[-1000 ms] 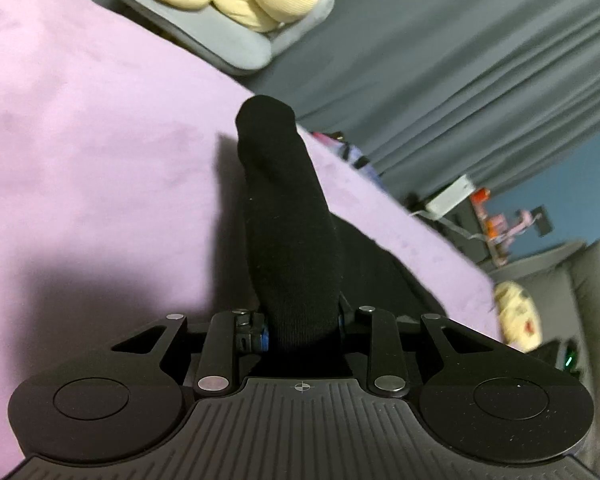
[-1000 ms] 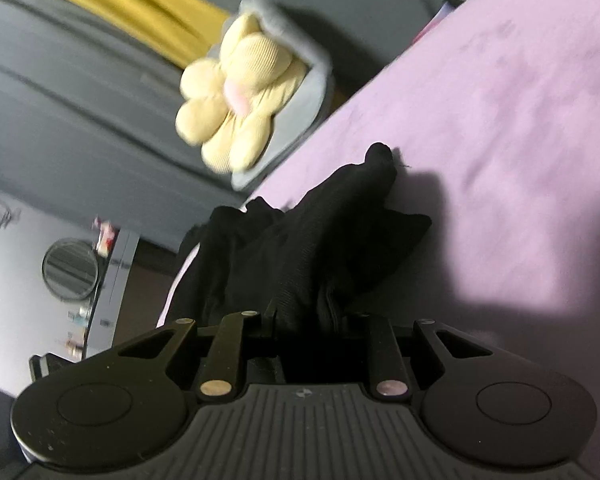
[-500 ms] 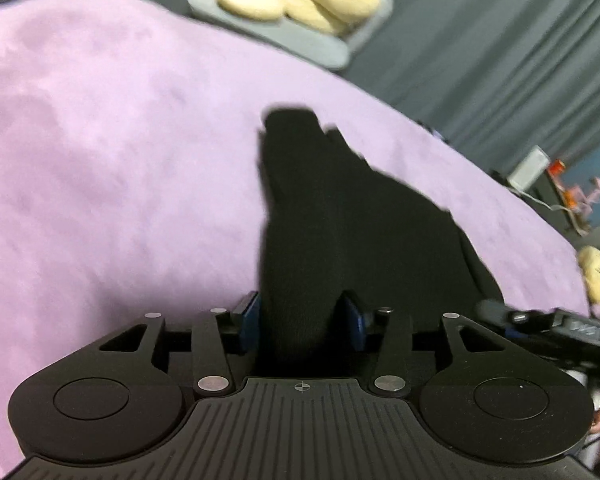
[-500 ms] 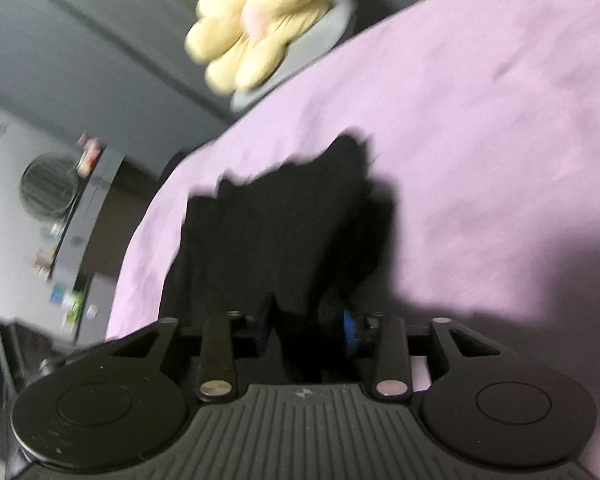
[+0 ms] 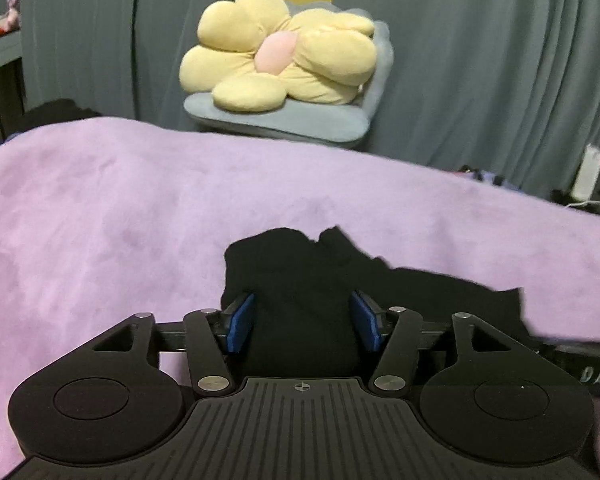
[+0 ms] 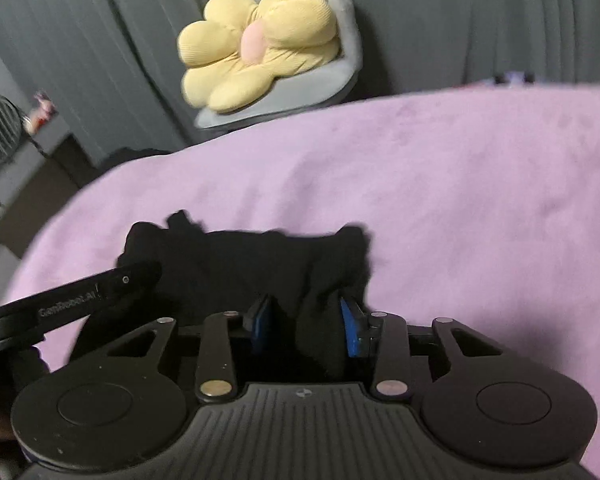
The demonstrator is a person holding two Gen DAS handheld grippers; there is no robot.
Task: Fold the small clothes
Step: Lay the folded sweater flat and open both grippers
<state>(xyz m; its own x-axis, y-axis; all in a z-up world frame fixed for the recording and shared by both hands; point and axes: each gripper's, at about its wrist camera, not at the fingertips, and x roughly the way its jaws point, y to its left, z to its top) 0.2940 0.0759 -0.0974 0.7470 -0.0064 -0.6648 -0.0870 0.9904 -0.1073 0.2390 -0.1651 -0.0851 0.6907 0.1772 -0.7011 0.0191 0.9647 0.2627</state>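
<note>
A small black garment (image 5: 320, 272) lies crumpled on the purple blanket (image 5: 100, 220). My left gripper (image 5: 304, 322) straddles its near edge. Its jaws are opening, and a thick fold of cloth sits between the blue pads (image 5: 242, 324) without being squeezed. In the right wrist view the same garment (image 6: 240, 260) spreads to the left. My right gripper (image 6: 306, 324) has a bunch of cloth between its jaws, which are closing. The cloth leans on the right pad (image 6: 350, 328), with a gap at the left one. Each gripper's body shows at the edge of the other's view.
A yellow flower-shaped cushion (image 5: 280, 68) rests on a grey-blue pad at the blanket's far edge, against grey curtains. The blanket (image 6: 460, 200) stretches wide around the garment. Shelves and small items stand off to the far left (image 6: 4, 132) and far right (image 5: 588, 176).
Both grippers held the black garment up, shut on it; now both have rolled level, the garment lies on the blanket, and both sets of jaws stand wider apart.
</note>
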